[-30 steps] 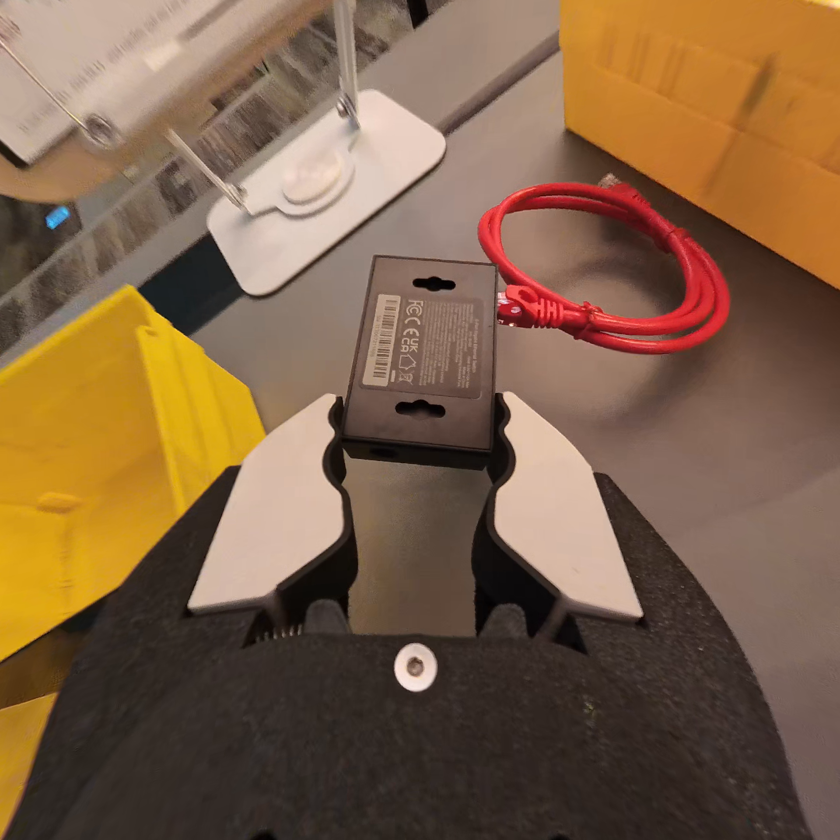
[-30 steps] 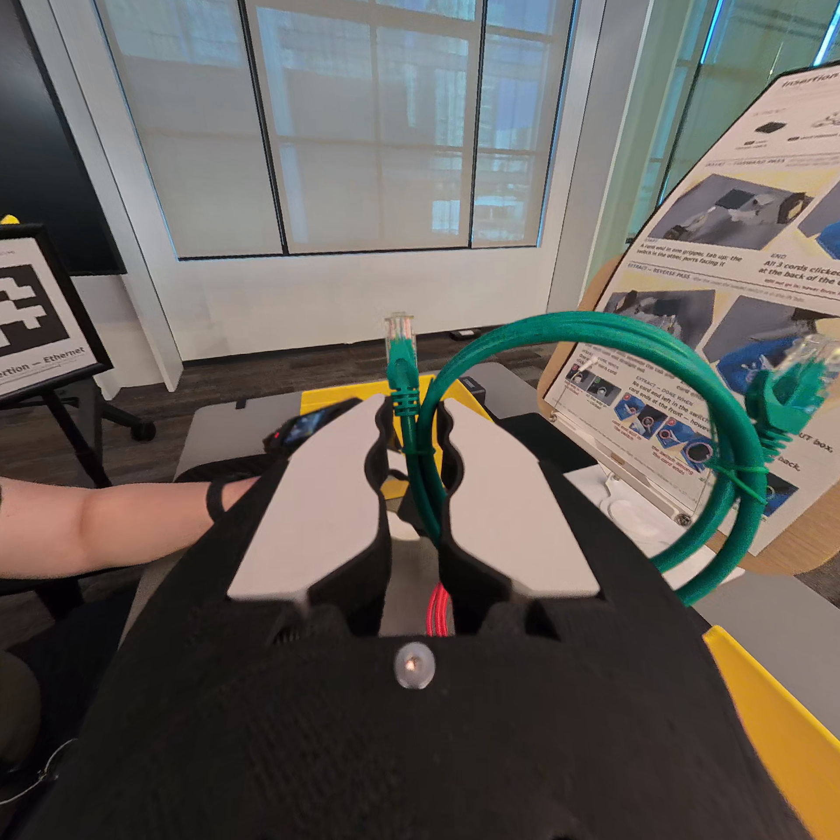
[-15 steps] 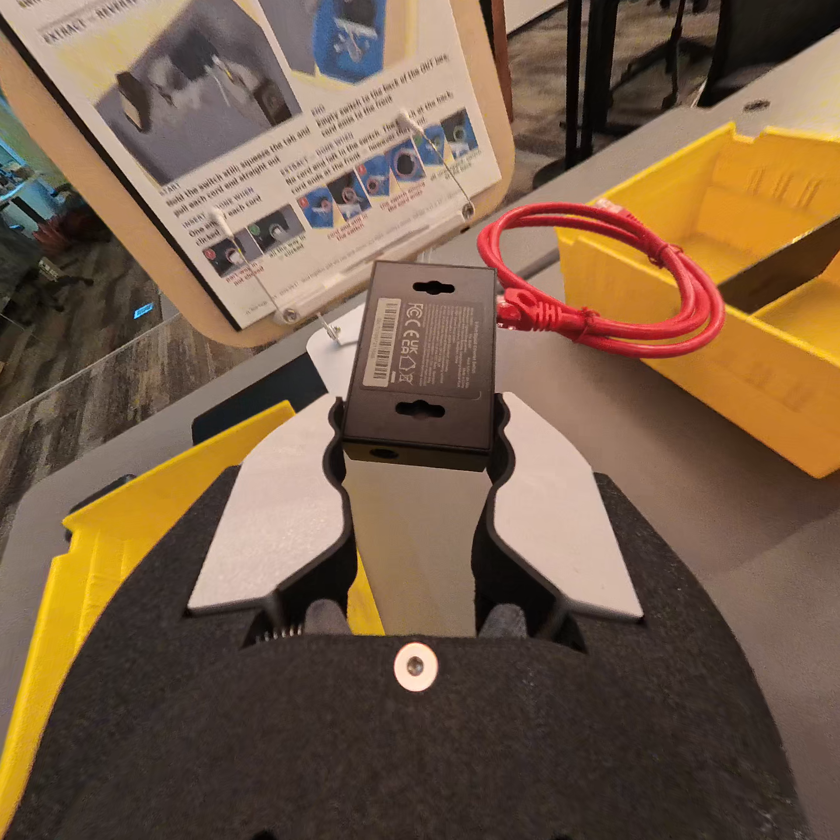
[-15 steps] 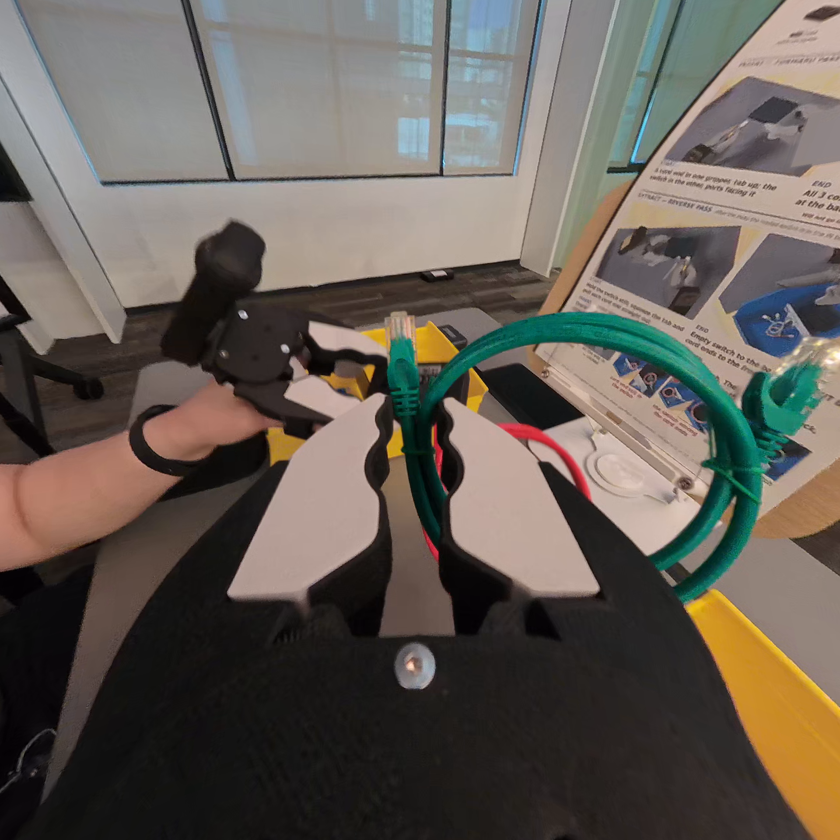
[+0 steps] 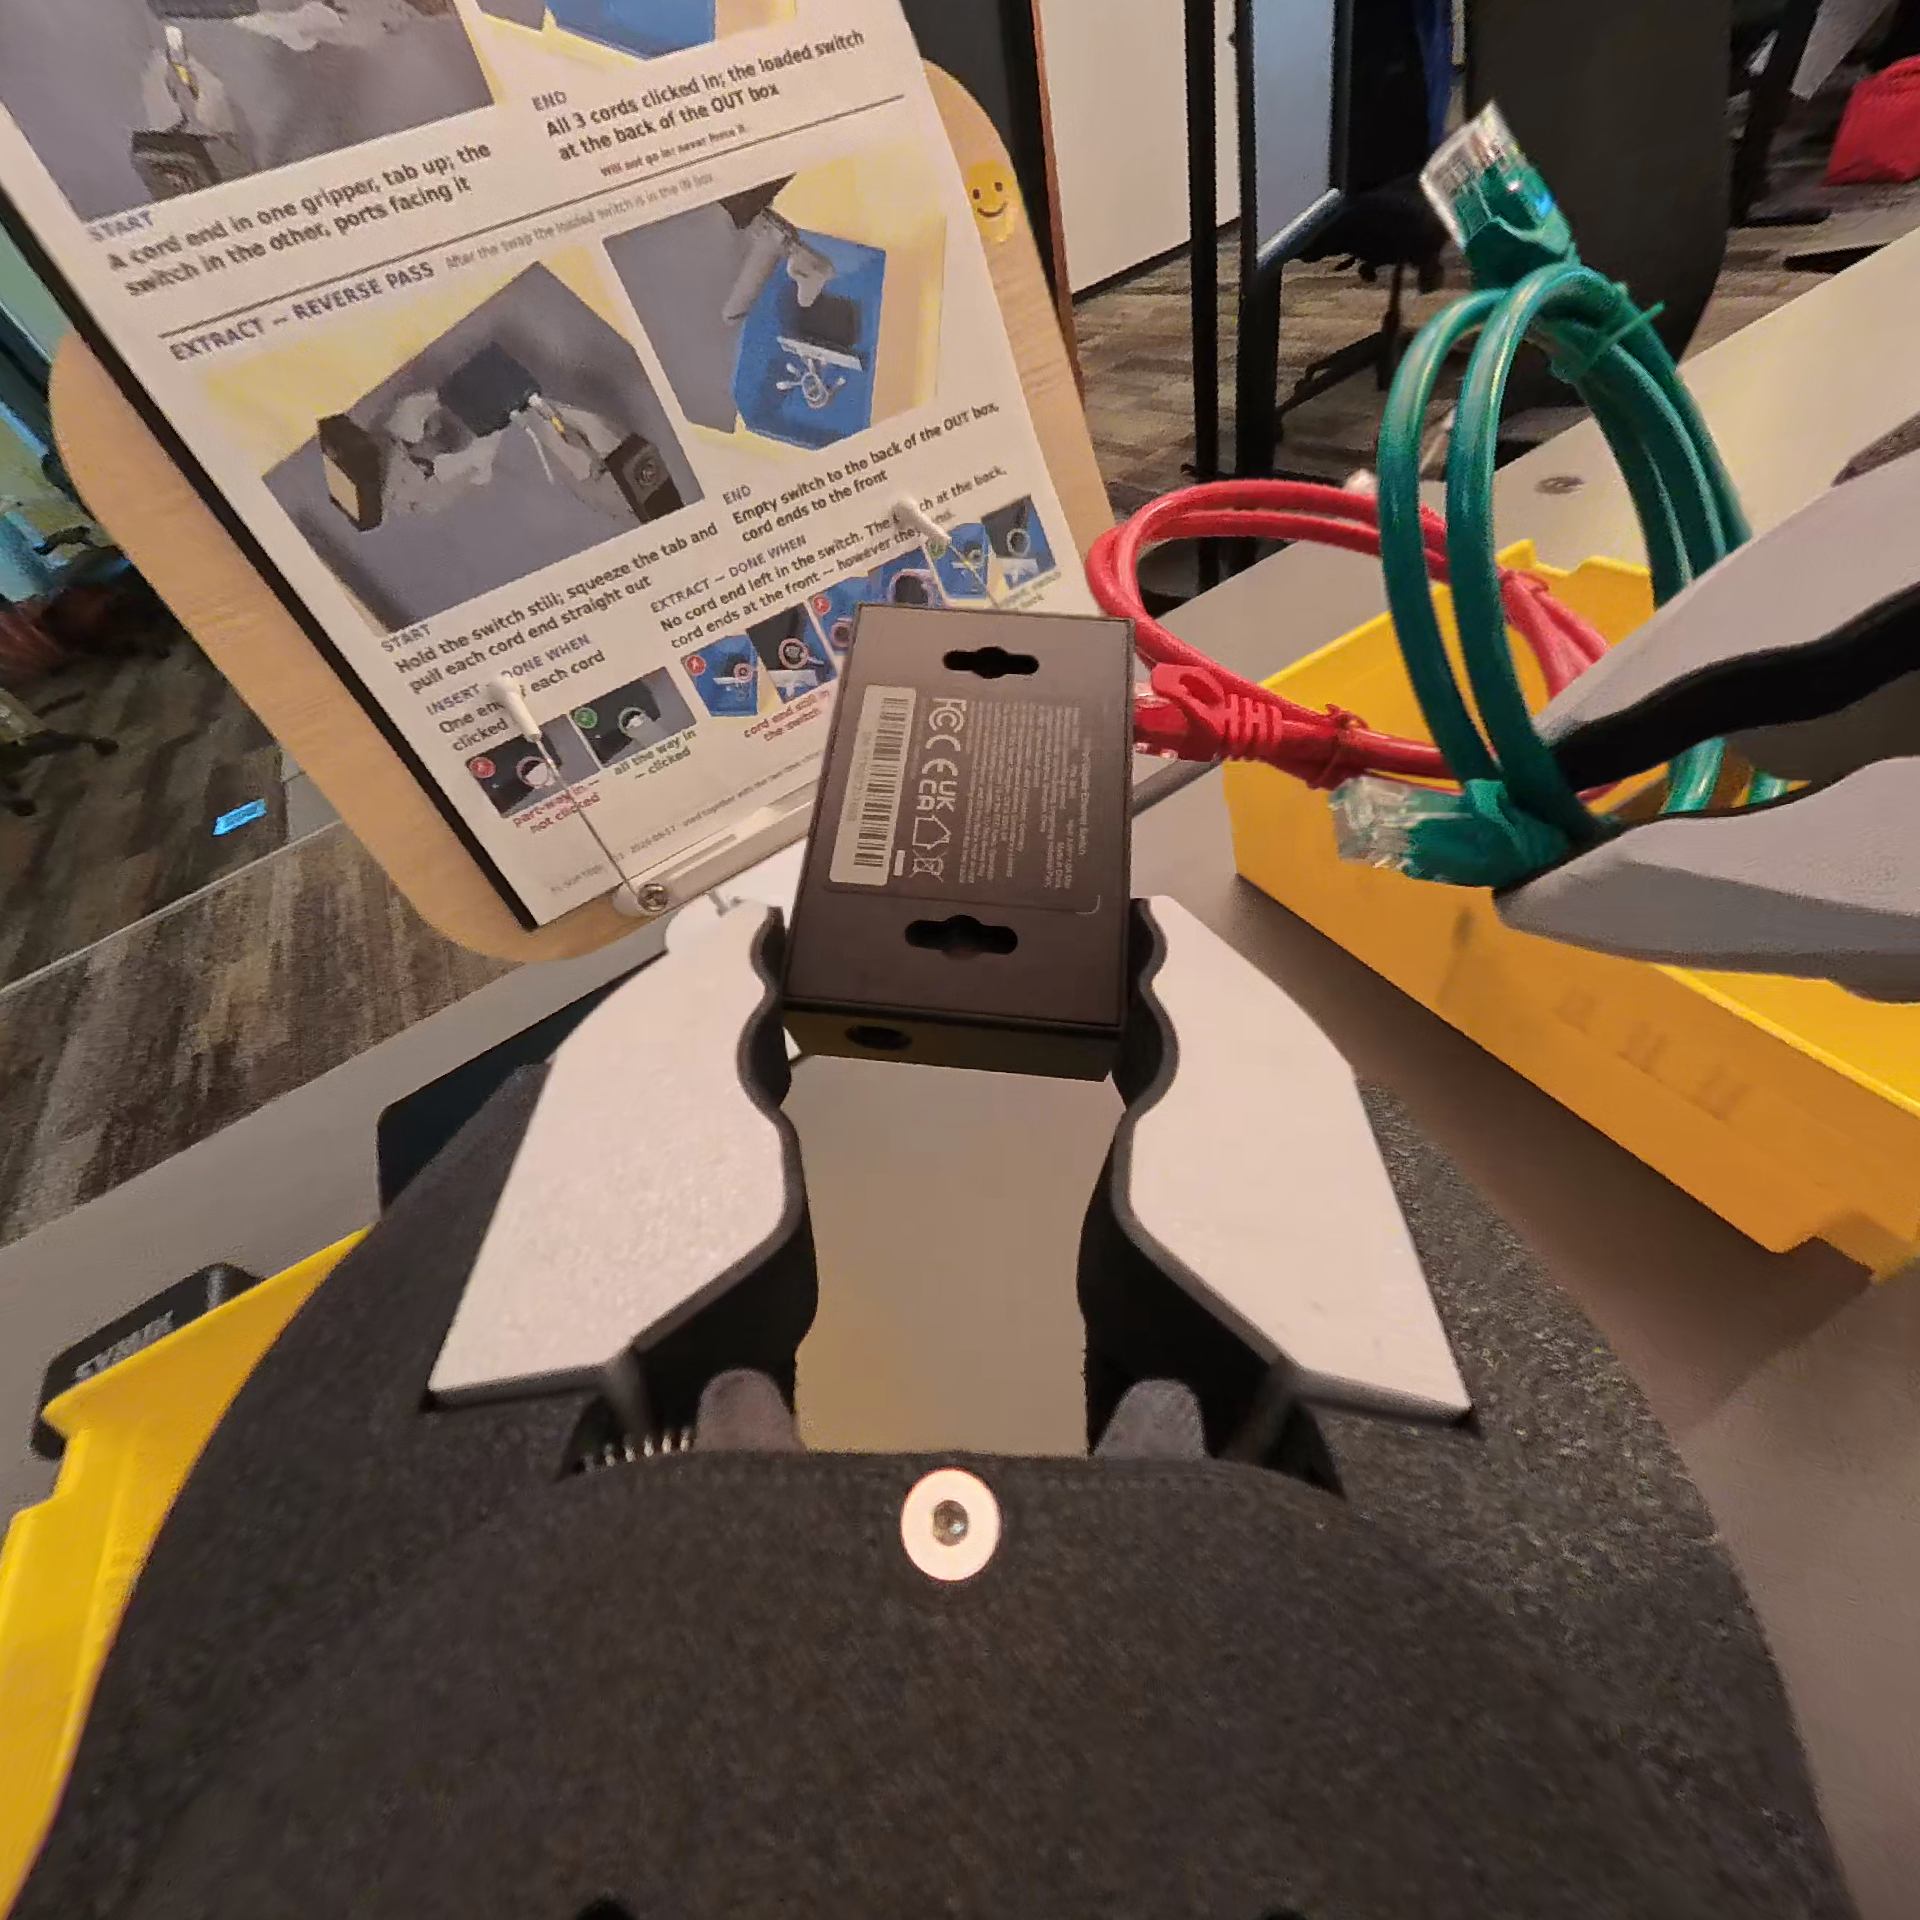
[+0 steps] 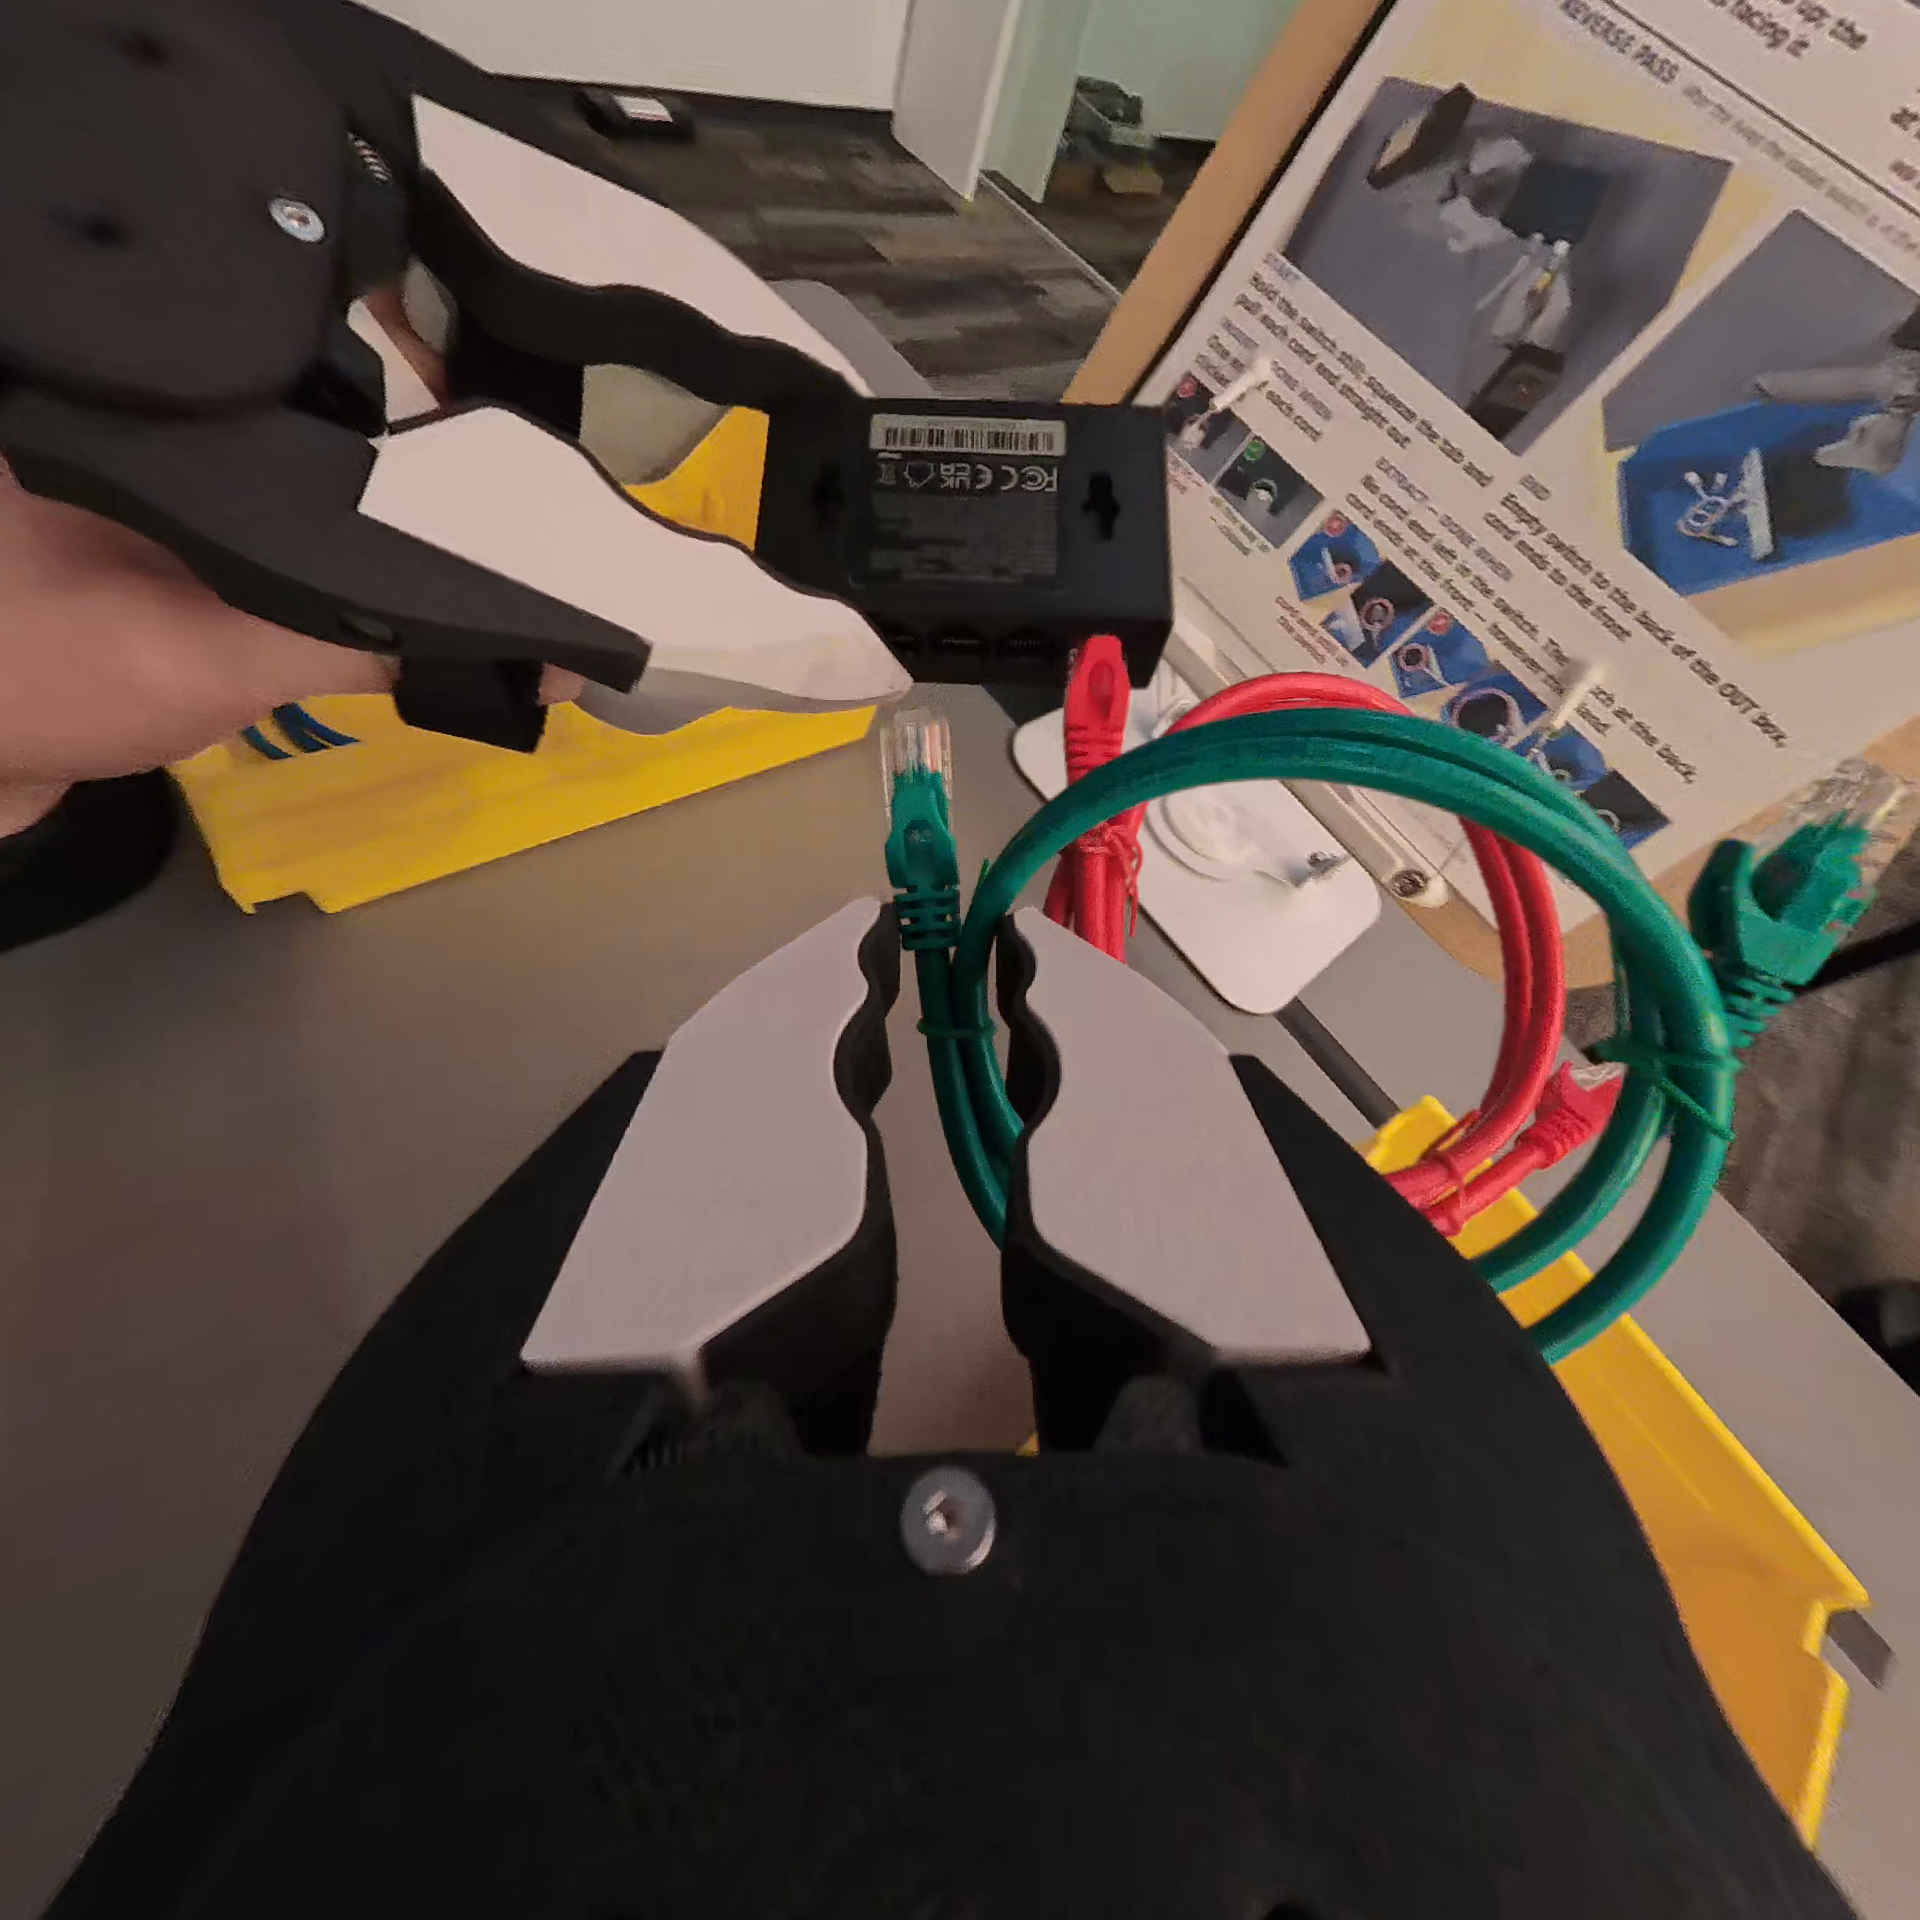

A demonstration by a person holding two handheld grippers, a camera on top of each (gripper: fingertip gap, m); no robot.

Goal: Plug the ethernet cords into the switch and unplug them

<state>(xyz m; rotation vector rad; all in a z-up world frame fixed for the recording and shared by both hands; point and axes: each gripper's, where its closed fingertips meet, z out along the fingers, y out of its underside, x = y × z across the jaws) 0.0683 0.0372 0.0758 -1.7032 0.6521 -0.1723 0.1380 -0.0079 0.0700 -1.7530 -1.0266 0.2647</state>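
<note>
Surface: a grey tabletop (image 5: 1621,1382) carrying a yellow bin (image 5: 1558,1049) on the right and a second yellow bin (image 6: 499,800) on the left.
Room: patterned carpet floor (image 5: 156,997), dark stand legs behind the table; an instruction board (image 5: 540,416) leans on a white base (image 6: 1247,914) at the table's far edge.
Left gripper (image 5: 951,966): clamped on the near end of the black switch (image 5: 966,821), held above the table with its labelled underside up.
Right gripper (image 6: 945,966): pinching the green cord (image 6: 1351,769) just behind one plug; the coil hangs to its right.
Red cord (image 5: 1288,613): coiled, one plug seated in the switch, coil hanging over the right bin.
Right wrist view only: the switch's port face (image 6: 966,644), the red plug (image 6: 1096,675) in its rightmost port, the green plug (image 6: 914,769) just below and apart from the ports, a person's hand (image 6: 125,634) on the left gripper, blue cable (image 6: 291,732) in the left bin.
Left wrist view only: the round socket (image 5: 878,1036) on the switch's near end.
Count: one switch, two grippers, two yellow bins, one red and one green cord, four plugs, one board.
</note>
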